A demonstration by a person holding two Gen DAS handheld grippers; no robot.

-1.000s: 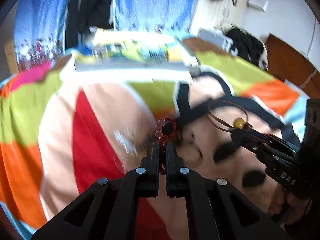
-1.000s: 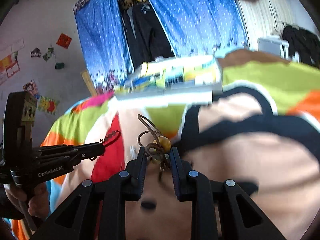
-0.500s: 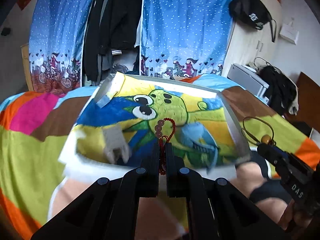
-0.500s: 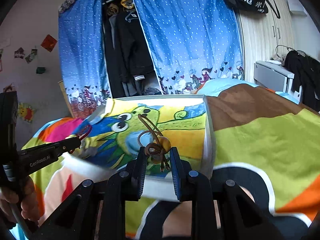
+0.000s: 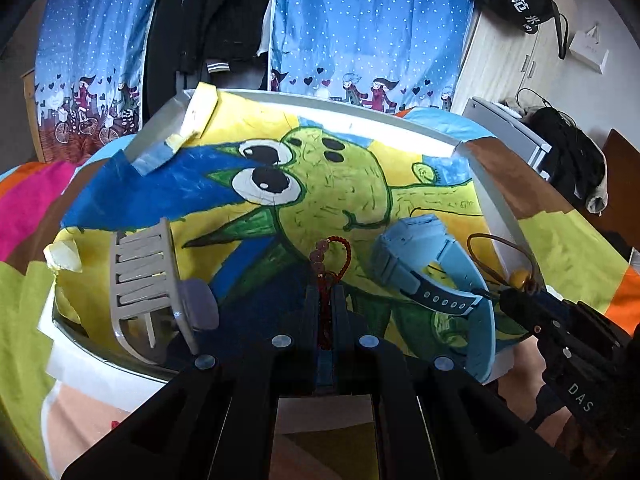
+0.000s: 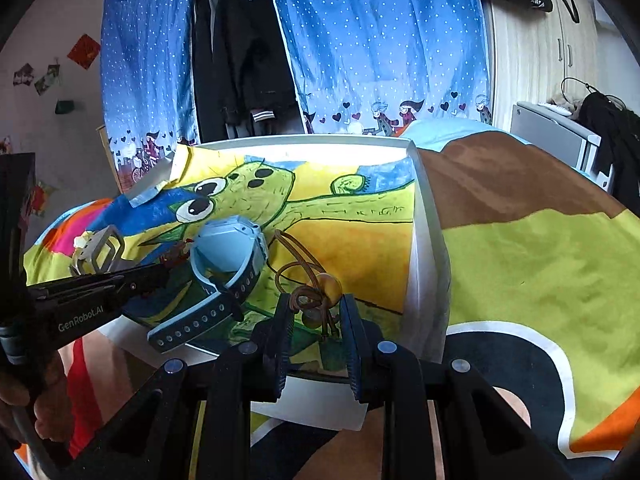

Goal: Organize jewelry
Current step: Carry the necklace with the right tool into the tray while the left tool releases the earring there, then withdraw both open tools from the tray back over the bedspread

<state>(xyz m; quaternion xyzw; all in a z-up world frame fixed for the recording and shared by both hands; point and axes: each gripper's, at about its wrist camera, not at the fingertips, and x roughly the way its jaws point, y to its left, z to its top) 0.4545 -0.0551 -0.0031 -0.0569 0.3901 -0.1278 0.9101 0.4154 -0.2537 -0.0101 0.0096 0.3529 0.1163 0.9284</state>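
Observation:
A shallow white box (image 5: 496, 216) (image 6: 426, 232) lined with a green cartoon drawing lies on the bright bedspread. In it rest a light blue watch (image 5: 420, 256) (image 6: 228, 252) and a grey hair claw (image 5: 148, 276) (image 6: 96, 250). My left gripper (image 5: 327, 292) is shut on a red bead bracelet (image 5: 338, 250), whose loop stands up over the box's near part. My right gripper (image 6: 316, 300) is shut on a brown cord necklace with a yellow bead (image 6: 328, 286) (image 5: 520, 278), held just over the box's near right corner.
The multicoloured bedspread (image 6: 540, 264) spreads all round the box. Blue starred curtains (image 5: 368, 28) and dark hanging clothes (image 6: 248, 52) stand behind it. A grey appliance (image 6: 556, 136) with black clothing sits at the right. A hand (image 6: 44, 408) grips the left tool.
Both grippers have moved forward from the bedspread to over the box, each still holding its piece. The box, watch and hair claw now loom larger and closer.

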